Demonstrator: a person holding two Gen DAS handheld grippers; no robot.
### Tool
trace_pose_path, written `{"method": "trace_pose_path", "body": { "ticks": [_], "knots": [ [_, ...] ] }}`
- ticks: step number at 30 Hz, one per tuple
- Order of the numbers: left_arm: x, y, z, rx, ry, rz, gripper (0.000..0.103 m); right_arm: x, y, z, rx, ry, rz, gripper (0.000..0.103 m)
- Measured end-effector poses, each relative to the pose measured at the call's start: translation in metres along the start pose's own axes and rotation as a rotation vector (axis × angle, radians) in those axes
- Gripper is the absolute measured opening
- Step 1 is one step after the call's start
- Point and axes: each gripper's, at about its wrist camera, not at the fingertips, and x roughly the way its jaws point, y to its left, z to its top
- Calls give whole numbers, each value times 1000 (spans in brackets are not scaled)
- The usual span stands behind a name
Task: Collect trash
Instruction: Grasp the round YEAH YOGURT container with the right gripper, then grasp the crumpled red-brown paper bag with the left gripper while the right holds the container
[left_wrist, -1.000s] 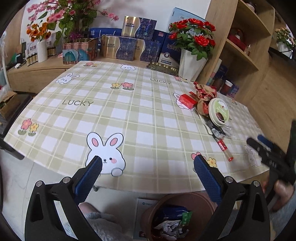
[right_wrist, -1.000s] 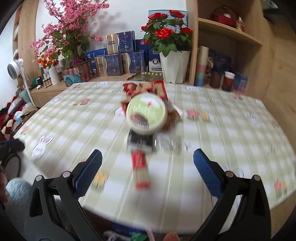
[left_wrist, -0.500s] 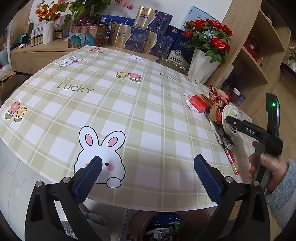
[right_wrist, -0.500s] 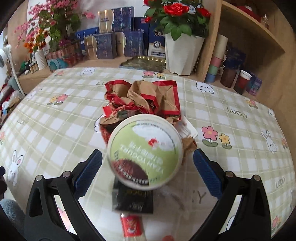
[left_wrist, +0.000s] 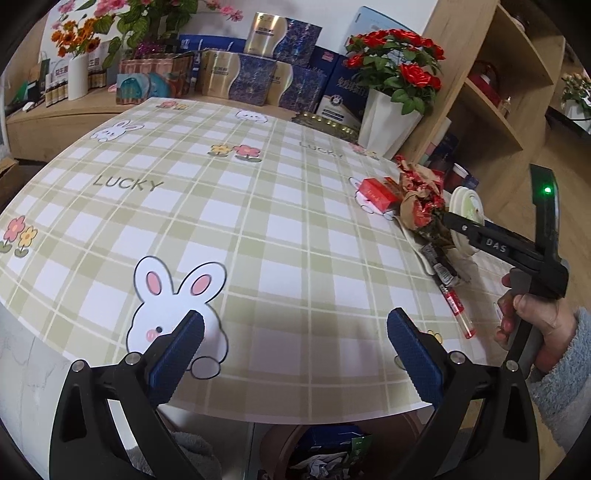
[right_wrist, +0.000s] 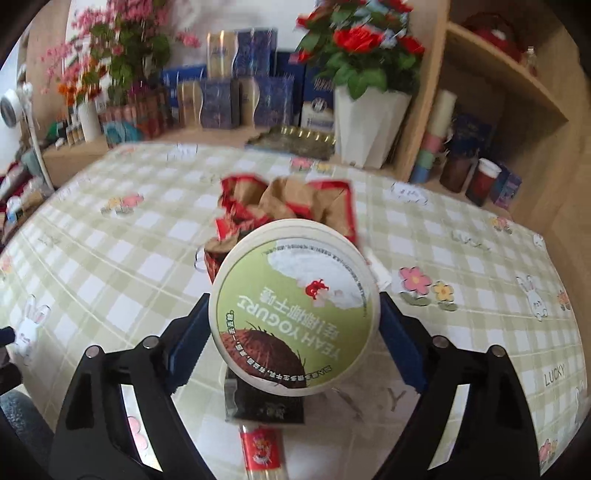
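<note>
A round yogurt cup (right_wrist: 295, 306) with a green lid leans on a crumpled red-and-brown wrapper (right_wrist: 295, 199). My right gripper (right_wrist: 295, 321) is closing around the cup, and both blue pads touch its rim. Beneath the cup lie a black packet (right_wrist: 266, 402) and a red tube (right_wrist: 260, 454). In the left wrist view the same pile sits at the table's right: cup (left_wrist: 467, 205), wrapper (left_wrist: 421, 199), red box (left_wrist: 376, 192), red tube (left_wrist: 458, 310), with the right gripper (left_wrist: 454, 221) reaching in. My left gripper (left_wrist: 295, 332) hangs open and empty over the table's near edge.
The checked tablecloth (left_wrist: 258, 221) covers a round table. A brown trash bin (left_wrist: 275, 441) holding some waste stands on the floor below the near edge. A white vase of red roses (left_wrist: 388, 125), gift boxes and wooden shelves line the far side. A person's hand (left_wrist: 535, 325) holds the right gripper.
The right gripper has moved in over the pile until the yogurt cup sits between its pads, and the jaws have narrowed onto it. The left gripper has drifted slightly lower.
</note>
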Motion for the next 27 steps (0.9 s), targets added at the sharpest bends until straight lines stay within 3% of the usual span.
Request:
{"method": "trace_pose_path", "body": {
  "ticks": [5, 8, 13, 15, 19, 25, 27],
  "knots": [
    [6, -23, 17, 48, -2, -51, 97, -29, -34, -11, 140, -36, 25, 85],
    [12, -44, 38, 65, -25, -160, 97, -32, -50, -19, 193, -21, 38, 85],
    [39, -83, 78, 90, -12, -261, 97, -41, -67, -29, 211, -28, 28, 85],
    [54, -95, 89, 90, 5, -265, 97, -46, -74, -32, 230, -36, 36, 85],
    [90, -125, 113, 195, 6, -241, 97, -51, -84, -36, 242, -45, 41, 85],
    [140, -131, 135, 211, 57, -244, 82, -57, -100, -44, 275, -57, 36, 85],
    [155, -124, 138, 165, 85, -254, 70, -58, -105, -46, 287, -61, 40, 85]
  ]
}}
